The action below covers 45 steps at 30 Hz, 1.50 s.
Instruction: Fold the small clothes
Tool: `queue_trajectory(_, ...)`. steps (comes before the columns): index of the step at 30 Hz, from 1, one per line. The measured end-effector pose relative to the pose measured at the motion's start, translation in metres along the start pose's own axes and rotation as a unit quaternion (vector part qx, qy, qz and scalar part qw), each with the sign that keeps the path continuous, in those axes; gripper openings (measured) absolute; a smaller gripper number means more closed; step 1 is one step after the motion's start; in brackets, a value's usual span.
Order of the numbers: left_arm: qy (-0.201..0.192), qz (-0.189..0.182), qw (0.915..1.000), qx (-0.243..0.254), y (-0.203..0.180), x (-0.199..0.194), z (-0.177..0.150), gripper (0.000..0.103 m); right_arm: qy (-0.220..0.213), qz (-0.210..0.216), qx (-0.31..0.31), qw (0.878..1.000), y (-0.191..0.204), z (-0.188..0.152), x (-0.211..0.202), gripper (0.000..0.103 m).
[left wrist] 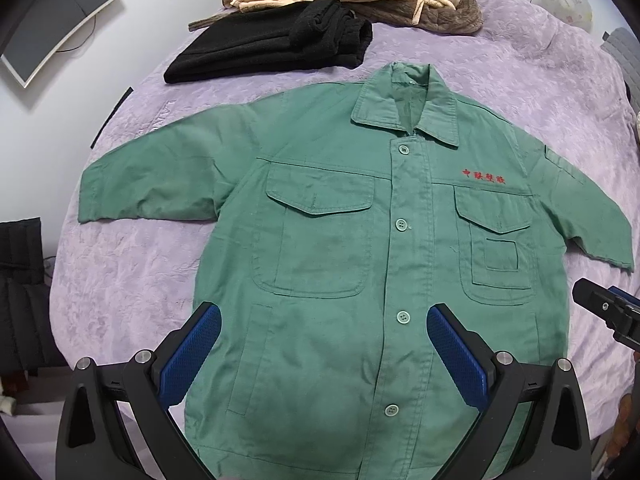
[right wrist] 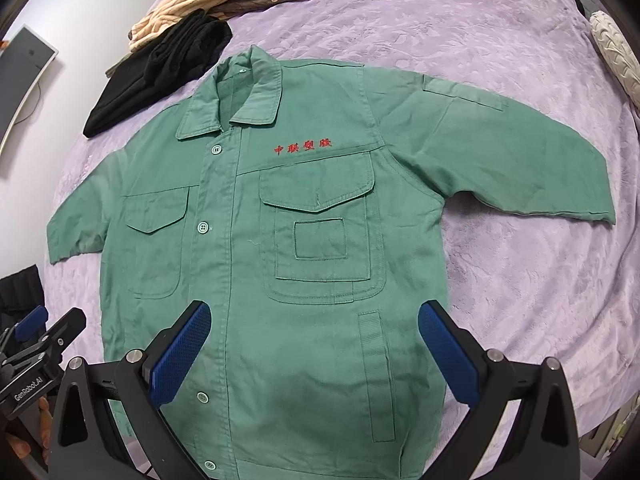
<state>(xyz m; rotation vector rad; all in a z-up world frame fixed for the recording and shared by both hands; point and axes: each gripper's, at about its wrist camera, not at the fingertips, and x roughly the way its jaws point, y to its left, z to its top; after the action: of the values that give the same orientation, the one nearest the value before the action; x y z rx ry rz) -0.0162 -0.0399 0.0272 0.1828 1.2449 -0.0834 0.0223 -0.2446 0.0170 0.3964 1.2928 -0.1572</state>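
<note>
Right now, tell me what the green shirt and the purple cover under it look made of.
Green shirt: seemingly a sturdy woven cotton-type twill, matte, with crisp stitched pocket seams and plastic-looking buttons. Purple cover: apparently soft plush or embossed fleece, slightly sheeny, with a raised pattern.

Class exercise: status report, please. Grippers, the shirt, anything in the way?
Left gripper open, right gripper open, both empty. Green shirt flat, buttoned, unfolded. Black clothes beyond collar, clear.

Red embroidered characters, perhaps 中联塑胶, on green shirt point(right wrist: 280, 240) chest, "GenRobot.AI" on left tongs point(right wrist: 24, 388) body
</note>
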Motion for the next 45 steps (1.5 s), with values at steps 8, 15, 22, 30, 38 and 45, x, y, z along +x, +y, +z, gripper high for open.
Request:
queue_trajectory(8, 0.005, -0.003, 0.9999, -0.009, 0.021, 0.015, 0.006, 0.103, 0.004, -0.017, 0.009, 1.0, 0.014, -0.001, 0.012, 0.103)
queue_trajectory(15, 0.015, -0.016, 0.9995, 0.021, 0.036, 0.037, 0.015, 0.103, -0.008, -0.038, 0.037, 0.999, 0.03, -0.005, 0.014, 0.103)
queue_trajectory(22, 0.016, -0.028, 0.999, 0.03, 0.055, 0.045, 0.024, 0.103, -0.009, -0.046, 0.044, 0.998, 0.05, -0.008, 0.016, 0.103)
queue_trajectory(30, 0.014, -0.036, 0.9989, 0.026, 0.072, 0.05, 0.029, 0.103, -0.008, -0.052, 0.039, 0.998, 0.067, -0.009, 0.017, 0.103)
queue_trajectory(38, 0.018, -0.04, 0.9989, 0.02, 0.082, 0.054, 0.028, 0.103, -0.008, -0.057, 0.037, 0.998, 0.075, -0.007, 0.017, 0.103)
queue_trajectory(45, 0.018, -0.041, 0.9988, 0.017, 0.087, 0.057, 0.028, 0.103, -0.008, -0.059, 0.033, 0.998, 0.081, -0.007, 0.018, 0.103)
